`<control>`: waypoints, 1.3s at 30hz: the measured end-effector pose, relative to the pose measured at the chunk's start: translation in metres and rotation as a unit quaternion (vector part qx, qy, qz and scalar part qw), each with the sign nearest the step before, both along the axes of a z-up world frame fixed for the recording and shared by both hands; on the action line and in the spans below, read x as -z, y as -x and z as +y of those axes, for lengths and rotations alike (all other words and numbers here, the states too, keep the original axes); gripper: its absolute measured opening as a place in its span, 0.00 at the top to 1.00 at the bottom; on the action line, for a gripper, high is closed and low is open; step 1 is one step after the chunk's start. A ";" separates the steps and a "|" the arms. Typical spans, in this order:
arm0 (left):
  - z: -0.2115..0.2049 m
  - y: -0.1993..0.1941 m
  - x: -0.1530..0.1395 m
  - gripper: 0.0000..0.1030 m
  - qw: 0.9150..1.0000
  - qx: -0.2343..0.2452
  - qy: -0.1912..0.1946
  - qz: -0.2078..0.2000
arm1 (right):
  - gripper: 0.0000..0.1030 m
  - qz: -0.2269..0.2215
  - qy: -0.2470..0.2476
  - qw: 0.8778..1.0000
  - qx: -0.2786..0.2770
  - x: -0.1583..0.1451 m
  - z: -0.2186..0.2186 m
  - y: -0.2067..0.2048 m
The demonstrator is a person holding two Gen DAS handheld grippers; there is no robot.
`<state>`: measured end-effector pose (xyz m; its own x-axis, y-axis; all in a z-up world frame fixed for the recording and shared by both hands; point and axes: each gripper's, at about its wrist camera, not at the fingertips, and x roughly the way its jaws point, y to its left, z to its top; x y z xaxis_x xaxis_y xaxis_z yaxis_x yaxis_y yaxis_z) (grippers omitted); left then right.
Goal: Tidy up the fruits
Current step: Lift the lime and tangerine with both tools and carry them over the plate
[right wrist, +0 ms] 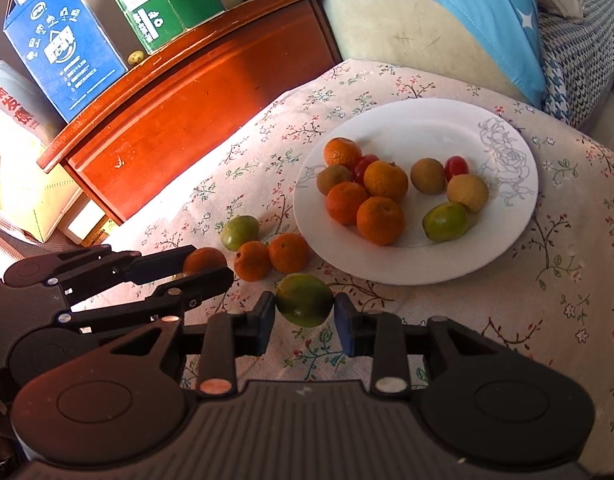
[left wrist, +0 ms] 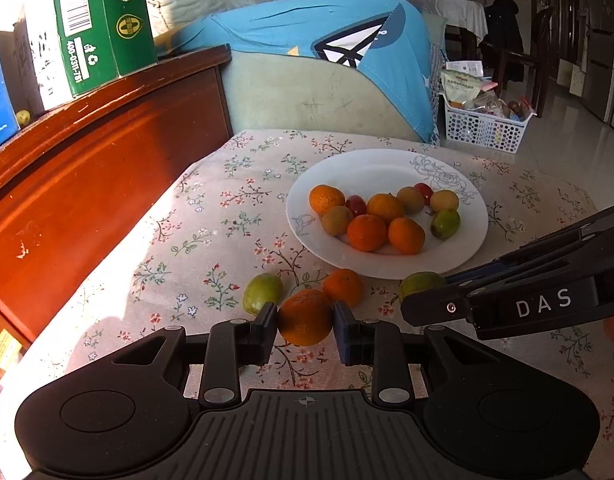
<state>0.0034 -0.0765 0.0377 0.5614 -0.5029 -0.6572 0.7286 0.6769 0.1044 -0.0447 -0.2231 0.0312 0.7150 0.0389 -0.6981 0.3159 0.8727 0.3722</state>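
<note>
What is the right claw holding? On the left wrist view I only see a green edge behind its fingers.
Observer: A whole green fruit, pinched between the pads of the right claw.
Operator: How many oranges lie loose on the cloth? I count one.
Observer: Two loose oranges, touching side by side. The orange gripped in the left claw hides one from your view.

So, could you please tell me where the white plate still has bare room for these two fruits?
The round white plate is free along its far side, above the fruit, and on the right by the grey rose drawing. Its near rim in front of the green lime is bare too. The left half is crowded with small orange mandarins, brown fruits and red tomatoes.
</note>
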 end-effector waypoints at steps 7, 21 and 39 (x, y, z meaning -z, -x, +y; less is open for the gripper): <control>-0.005 0.000 -0.020 0.73 0.999 -0.006 0.038 -0.006 | 0.69 -0.036 -0.002 0.999 0.017 -0.019 -0.013 0.002; -0.041 -0.019 -0.054 0.73 0.995 0.000 0.104 -0.006 | 0.69 -0.109 -0.010 0.990 0.094 -0.065 -0.077 0.007; -0.109 -0.058 -0.024 0.73 0.996 0.029 0.087 0.024 | 0.69 -0.048 -0.043 0.985 0.162 -0.027 -0.139 -0.022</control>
<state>0.0618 -0.1856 0.0616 0.4988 -0.6413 -0.5830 0.7679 0.6390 -0.0459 -0.0231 -0.3617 0.0585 0.7618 -0.1458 -0.6312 0.5323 0.6963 0.4816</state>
